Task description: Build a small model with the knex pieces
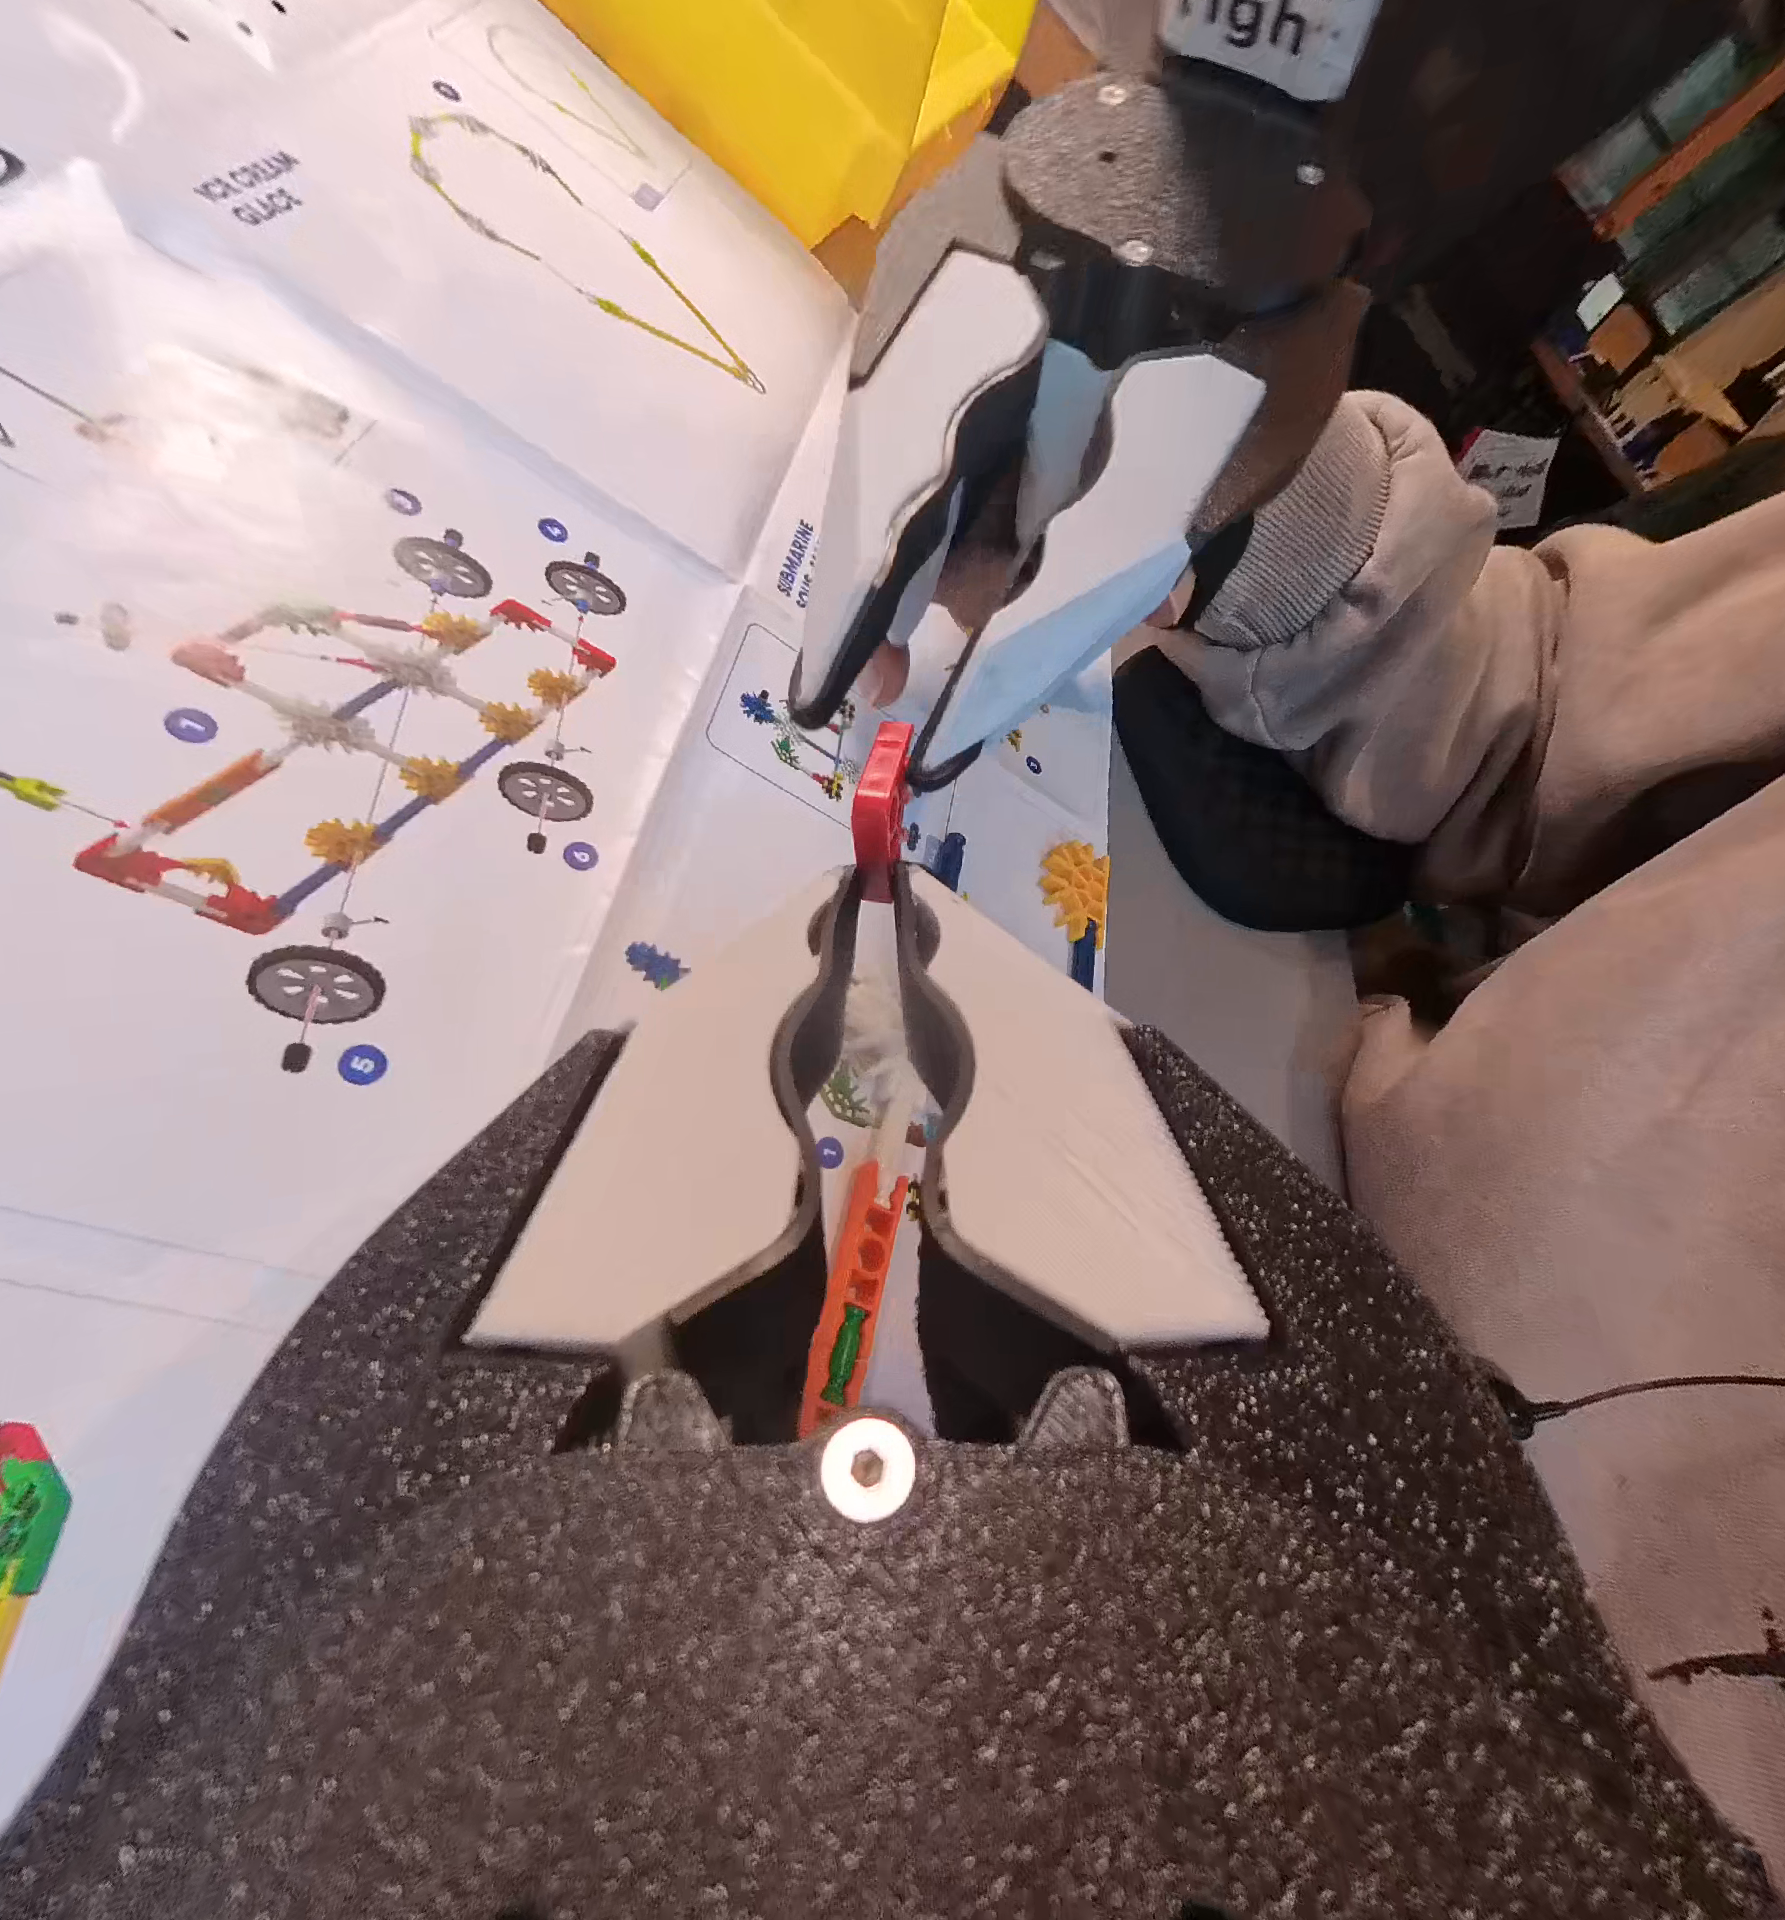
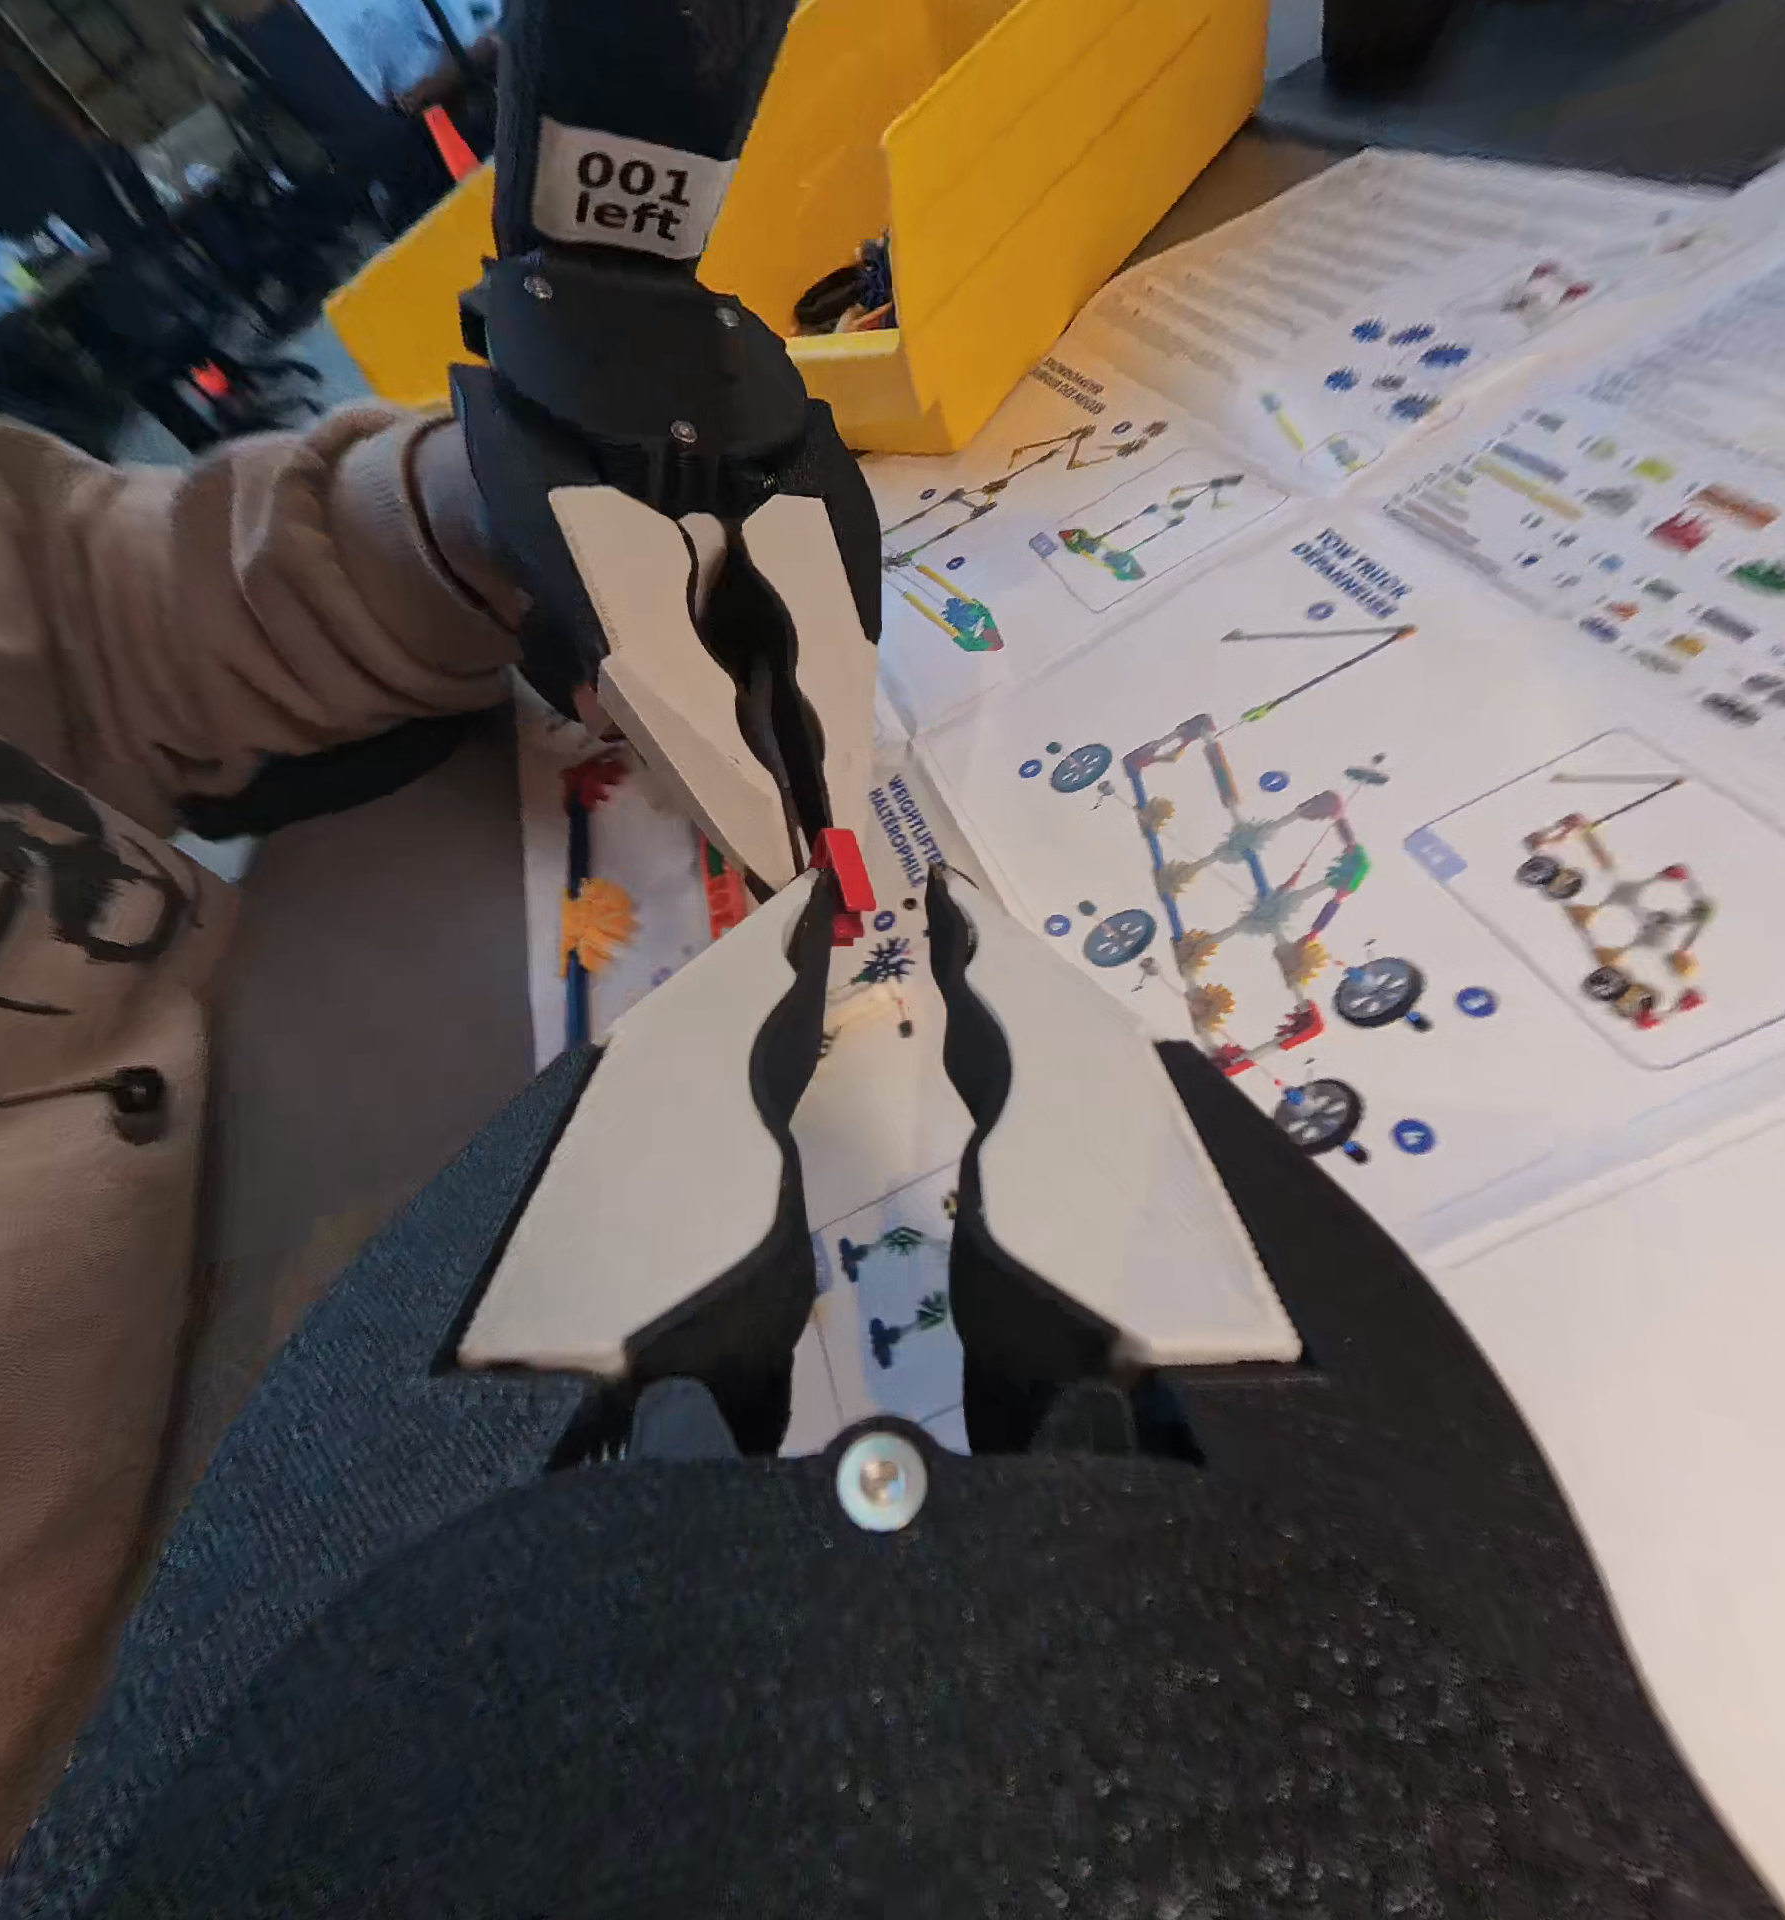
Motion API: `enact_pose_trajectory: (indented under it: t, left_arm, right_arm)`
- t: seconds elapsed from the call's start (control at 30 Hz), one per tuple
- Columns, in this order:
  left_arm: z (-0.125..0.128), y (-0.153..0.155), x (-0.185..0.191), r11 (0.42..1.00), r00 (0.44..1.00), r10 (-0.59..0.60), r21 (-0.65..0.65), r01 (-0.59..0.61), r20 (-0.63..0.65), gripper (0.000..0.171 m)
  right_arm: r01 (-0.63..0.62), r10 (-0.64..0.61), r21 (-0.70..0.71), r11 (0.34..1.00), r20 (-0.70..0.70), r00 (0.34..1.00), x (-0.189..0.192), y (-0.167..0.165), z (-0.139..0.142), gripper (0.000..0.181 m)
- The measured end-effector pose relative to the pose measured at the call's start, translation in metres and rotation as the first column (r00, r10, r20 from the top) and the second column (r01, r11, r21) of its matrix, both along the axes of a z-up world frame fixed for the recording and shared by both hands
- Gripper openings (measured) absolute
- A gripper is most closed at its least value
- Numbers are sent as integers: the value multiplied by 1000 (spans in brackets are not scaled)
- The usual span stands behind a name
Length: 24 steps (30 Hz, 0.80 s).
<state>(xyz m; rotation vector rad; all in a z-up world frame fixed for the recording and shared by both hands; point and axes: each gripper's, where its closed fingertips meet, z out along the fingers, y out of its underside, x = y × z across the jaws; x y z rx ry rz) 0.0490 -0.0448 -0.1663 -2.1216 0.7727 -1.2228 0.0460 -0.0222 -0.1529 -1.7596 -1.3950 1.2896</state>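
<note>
Pinching a red connector (image 1: 883, 805), left gripper (image 1: 875, 883) jaws clamped; right gripper (image 2: 872, 883) jaws apart beside it

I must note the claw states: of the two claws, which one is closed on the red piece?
The left claw: its fingertips pinch the red connector. The right claw stands open, with the connector by one fingertip only.

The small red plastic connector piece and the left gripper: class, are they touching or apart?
Touching. In the left wrist view, the left gripper has its white fingertips closed on the lower end of the small red plastic connector piece, with no gap showing.
</note>
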Motion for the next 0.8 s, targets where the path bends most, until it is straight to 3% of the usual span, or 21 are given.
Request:
enact_pose_trajectory:
  t: [0.07, 0.13, 0.3, 0.53, 0.63, 0.73, 0.8]
  left_arm:
    - [-2, 1, -2, 999, 1000, 18, -42, -18, 11, 4]
    - [-5, 3, -5, 997, 999, 33, -74, -32, 16, 3]
    - [-6, 2, -5, 992, 998, 40, -122, -34, 41, 4]
    - [-4, -2, -2, 989, 998, 25, -146, -16, 65, 4]
    - [-4, -4, -1, 989, 998, 8, -145, 2, 68, 4]
    - [-8, -1, -8, 998, 1000, -2, -66, 0, -20, 9]
    - [-9, -3, -12, 1000, 997, -22, -15, 20, -76, 5]
  right_arm:
    - [-18, 14, 236, 972, 17, 1000, 3, 3, 2, 25]
    - [-48, 36, 457, 888, 34, 999, 4, 2, 3, 36]
    - [-124, 68, 691, 712, 109, 992, -4, -8, -3, 43]
    - [-168, 87, 716, 678, 149, 985, -6, -12, -10, 21]
    - [-169, 104, 638, 752, 138, 985, -5, -13, -12, 16]
    - [-224, 161, 507, 832, 165, 973, -3, -14, -19, 6]
    - [-265, 184, 461, 847, 213, 960, -4, -11, -28, 5]
